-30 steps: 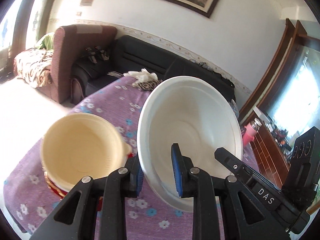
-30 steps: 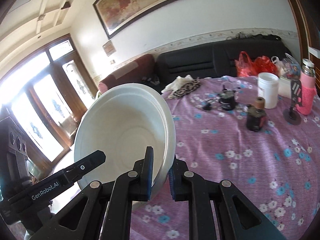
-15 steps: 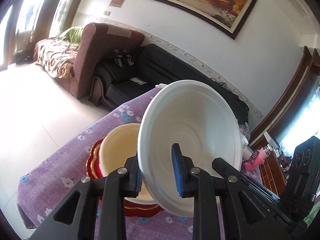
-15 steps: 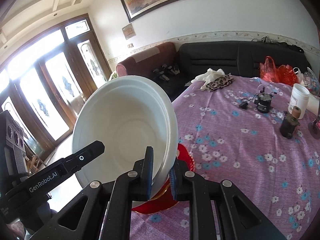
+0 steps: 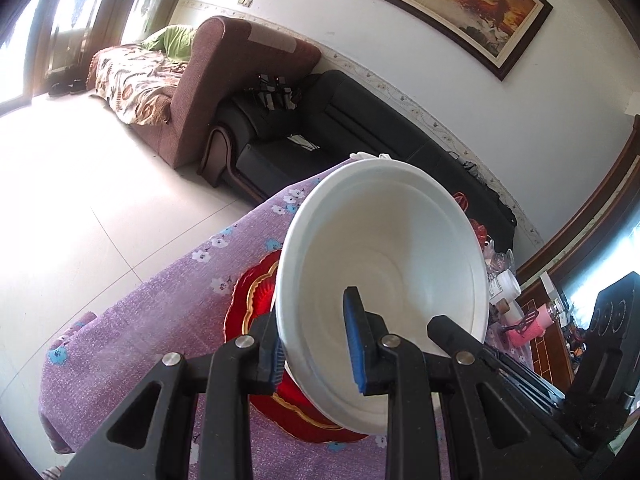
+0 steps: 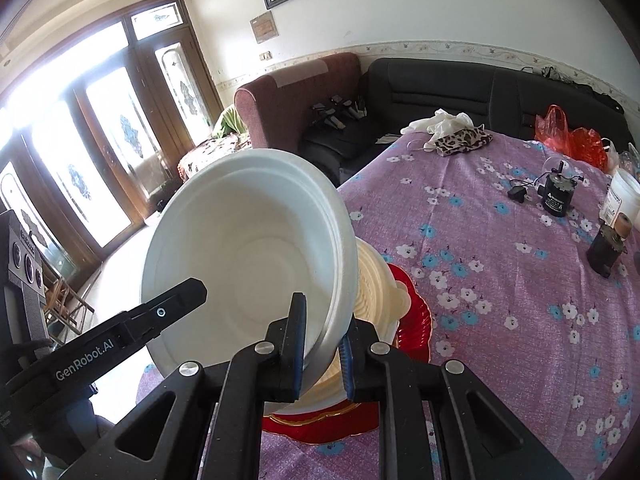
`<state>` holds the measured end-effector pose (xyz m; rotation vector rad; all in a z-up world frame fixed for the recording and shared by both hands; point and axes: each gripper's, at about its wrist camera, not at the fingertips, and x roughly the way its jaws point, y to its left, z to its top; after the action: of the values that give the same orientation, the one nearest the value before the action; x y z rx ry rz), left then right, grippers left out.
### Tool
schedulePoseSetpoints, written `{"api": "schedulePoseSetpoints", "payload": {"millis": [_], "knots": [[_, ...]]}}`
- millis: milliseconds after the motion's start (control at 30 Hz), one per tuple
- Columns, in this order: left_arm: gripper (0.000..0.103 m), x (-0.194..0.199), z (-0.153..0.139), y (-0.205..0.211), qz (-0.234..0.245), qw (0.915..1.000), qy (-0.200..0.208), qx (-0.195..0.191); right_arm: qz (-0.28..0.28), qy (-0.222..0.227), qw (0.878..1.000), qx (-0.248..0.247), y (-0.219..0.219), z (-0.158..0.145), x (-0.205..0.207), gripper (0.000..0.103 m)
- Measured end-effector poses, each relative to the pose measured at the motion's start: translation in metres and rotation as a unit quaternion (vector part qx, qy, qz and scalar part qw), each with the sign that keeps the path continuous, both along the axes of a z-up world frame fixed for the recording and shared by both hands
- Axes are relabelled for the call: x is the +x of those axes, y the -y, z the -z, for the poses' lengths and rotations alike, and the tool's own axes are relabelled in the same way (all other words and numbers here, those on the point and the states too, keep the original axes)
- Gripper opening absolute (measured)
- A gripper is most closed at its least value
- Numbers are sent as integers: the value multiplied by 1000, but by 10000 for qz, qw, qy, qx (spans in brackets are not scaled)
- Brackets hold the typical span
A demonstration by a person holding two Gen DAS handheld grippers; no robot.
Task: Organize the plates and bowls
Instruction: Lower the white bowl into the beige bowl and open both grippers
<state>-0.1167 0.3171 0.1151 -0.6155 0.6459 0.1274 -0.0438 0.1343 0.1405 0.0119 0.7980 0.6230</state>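
Both grippers hold one large white bowl by opposite rims. My left gripper (image 5: pixel 316 344) is shut on the white bowl (image 5: pixel 392 260), which is tilted above a red plate with gold trim (image 5: pixel 248 300). My right gripper (image 6: pixel 322 344) is shut on the same bowl (image 6: pixel 248 264). A cream bowl (image 6: pixel 376 292) sits on the red plate (image 6: pixel 416 324), right under the white bowl; it is hidden in the left wrist view. The other gripper's body shows in each view.
The plate sits near the edge of a table with a purple flowered cloth (image 6: pixel 500 280). Farther back stand small dark devices (image 6: pixel 556 196), a white jar (image 6: pixel 620 200) and a leopard-print cloth (image 6: pixel 460 140). Sofas (image 5: pixel 240 92) and bare floor lie beyond.
Both grippers have carried the white bowl toward the table's near edge. It now hangs over the cream bowl and red plate, covering the cream bowl in the left view.
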Motion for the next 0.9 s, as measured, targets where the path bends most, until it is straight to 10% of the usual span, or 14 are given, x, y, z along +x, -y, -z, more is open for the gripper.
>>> {"api": "schedulePoseSetpoints", "payload": {"millis": [567,767,900], "knots": [[28,4,7,-6,-16,9999,-120,-12,221,287,9990,-253,-5,1,-2,20],[39,-2,3,-7,-116,9999,-54,26,516,525,9971,-178,5,-6,-3,64],[48,-7,1,-9,-191,9998,10,28,652,651,9957,-91,12,-11,-5,67]]}}
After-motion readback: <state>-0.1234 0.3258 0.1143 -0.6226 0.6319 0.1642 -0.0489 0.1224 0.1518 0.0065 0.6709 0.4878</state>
